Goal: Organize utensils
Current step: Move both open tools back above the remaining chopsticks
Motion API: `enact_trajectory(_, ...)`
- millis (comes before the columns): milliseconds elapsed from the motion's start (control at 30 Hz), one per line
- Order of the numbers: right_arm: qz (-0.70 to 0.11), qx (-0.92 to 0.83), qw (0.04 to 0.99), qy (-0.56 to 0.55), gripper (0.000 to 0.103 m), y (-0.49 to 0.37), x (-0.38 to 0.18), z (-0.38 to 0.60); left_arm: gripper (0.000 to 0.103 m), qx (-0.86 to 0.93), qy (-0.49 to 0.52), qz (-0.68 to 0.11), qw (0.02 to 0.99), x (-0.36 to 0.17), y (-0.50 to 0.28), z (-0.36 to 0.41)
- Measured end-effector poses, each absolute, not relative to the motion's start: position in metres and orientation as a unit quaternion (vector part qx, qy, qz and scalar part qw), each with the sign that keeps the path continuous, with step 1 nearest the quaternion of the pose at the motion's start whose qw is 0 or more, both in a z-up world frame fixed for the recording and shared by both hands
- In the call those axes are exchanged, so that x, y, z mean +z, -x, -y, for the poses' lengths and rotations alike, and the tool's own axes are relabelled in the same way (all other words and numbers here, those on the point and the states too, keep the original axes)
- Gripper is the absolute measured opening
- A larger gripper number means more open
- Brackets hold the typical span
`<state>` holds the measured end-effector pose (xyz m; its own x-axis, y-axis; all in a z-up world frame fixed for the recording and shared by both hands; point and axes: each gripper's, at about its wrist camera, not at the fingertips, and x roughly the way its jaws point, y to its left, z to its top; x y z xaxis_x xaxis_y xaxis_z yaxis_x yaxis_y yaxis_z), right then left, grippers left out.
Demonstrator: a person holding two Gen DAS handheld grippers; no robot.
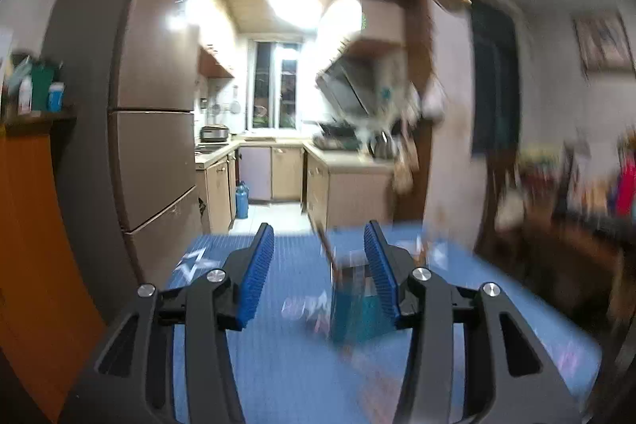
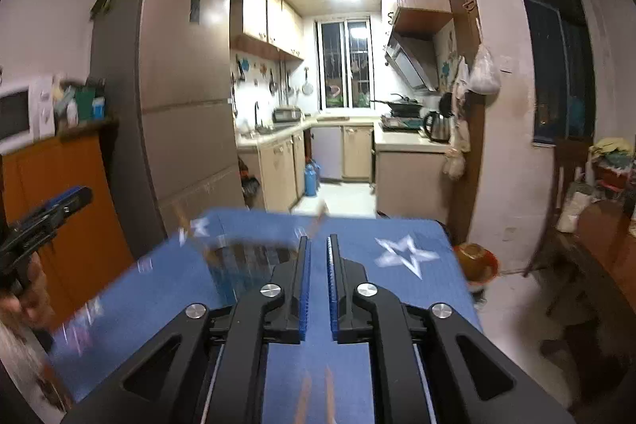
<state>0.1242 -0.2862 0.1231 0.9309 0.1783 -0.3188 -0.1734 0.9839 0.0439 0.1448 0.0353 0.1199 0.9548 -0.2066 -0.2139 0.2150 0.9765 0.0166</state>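
Note:
A teal utensil holder (image 1: 353, 308) stands on the blue table cloth (image 1: 286, 364), blurred, with a brown stick-like utensil (image 1: 326, 245) leaning out of it. My left gripper (image 1: 320, 237) is open and empty, raised above the table, the holder just ahead near its right finger. In the right wrist view the holder (image 2: 246, 273) sits left of my right gripper (image 2: 317, 243), which is nearly closed on thin brown chopsticks (image 2: 318, 219); their blurred lower ends show below (image 2: 316, 400). The left gripper also shows in the right wrist view (image 2: 51, 213), at far left.
A blue cloth with white stars (image 2: 405, 253) covers the table. A tall fridge (image 2: 179, 98) and an orange cabinet (image 2: 71, 209) stand at left. A kitchen lies beyond the doorway. An orange bowl (image 2: 475, 259) sits past the table's right edge, with chairs at right.

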Motion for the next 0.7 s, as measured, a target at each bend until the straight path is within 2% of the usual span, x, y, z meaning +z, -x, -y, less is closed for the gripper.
enact_trajectory(67, -0.181, 0.083, 0.980, 0.000, 0.022, -0.091, 0.100, 0.297, 0.046, -0.126, -0.056, -0.140, 0.981, 0.092, -0.117, -0.031)
enact_trajectory(267, -0.238, 0.065, 0.969, 0.009, 0.022, -0.009, 0.024, 0.308, 0.046, -0.159, -0.071, -0.241, 0.955, 0.004, -0.048, -0.021)
enact_trajectory(500, -0.238, 0.059, 0.968, 0.056, 0.022, 0.060, -0.051, 0.274, 0.042, -0.194, -0.091, -0.246, 0.945, -0.050, 0.013, 0.012)
enact_trajectory(700, -0.227, 0.069, 0.970, 0.053, 0.022, 0.066, -0.069, 0.253, 0.040, -0.162, -0.118, -0.256, 0.946, -0.084, 0.015, 0.038)
